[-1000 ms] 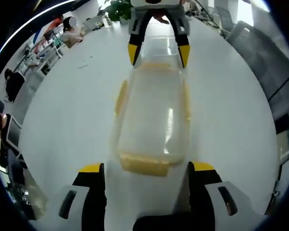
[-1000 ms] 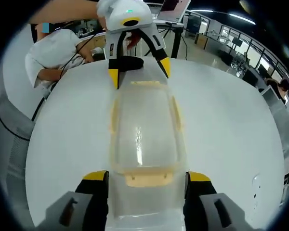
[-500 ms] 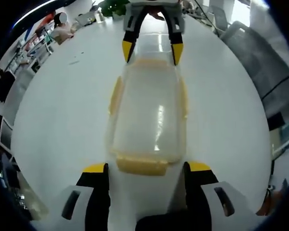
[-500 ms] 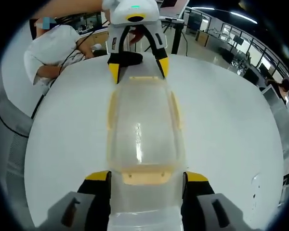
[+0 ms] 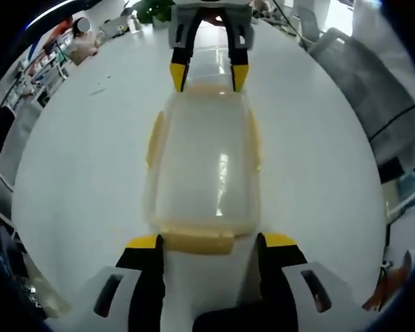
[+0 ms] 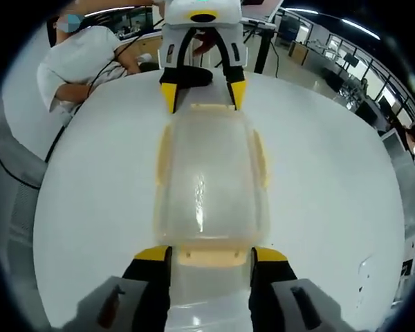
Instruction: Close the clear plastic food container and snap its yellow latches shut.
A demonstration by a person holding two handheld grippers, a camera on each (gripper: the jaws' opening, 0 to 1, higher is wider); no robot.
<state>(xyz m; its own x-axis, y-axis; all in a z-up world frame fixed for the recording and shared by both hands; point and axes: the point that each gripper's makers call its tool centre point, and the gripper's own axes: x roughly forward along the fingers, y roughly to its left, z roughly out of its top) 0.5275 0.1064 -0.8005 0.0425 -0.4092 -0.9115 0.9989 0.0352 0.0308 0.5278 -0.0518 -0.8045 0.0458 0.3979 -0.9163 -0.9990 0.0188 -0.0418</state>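
The clear plastic container (image 5: pixel 204 162) lies lengthwise on the white table with its lid on. Yellow latches run along both long sides (image 5: pixel 154 138) and sit at both ends. My left gripper (image 5: pixel 209 242) is open, and its yellow-tipped jaws straddle the near end latch (image 5: pixel 197 241). At the far end my right gripper (image 5: pixel 207 75) straddles the other end latch. In the right gripper view the container (image 6: pixel 211 176) stretches away from my open right gripper (image 6: pixel 211 254), which brackets its end latch (image 6: pixel 211 257). My left gripper (image 6: pixel 203 95) faces it from the far end.
The round white table (image 5: pixel 76 159) surrounds the container. A person in white (image 6: pixel 76 59) leans at the table's far edge. Grey chairs (image 5: pixel 360 76) stand beside the table, and desks and a green plant (image 5: pixel 152 10) lie beyond it.
Both grippers have moved in toward the container's ends. Each pair of jaws has narrowed around its end latch. The container now sits more squarely between them.
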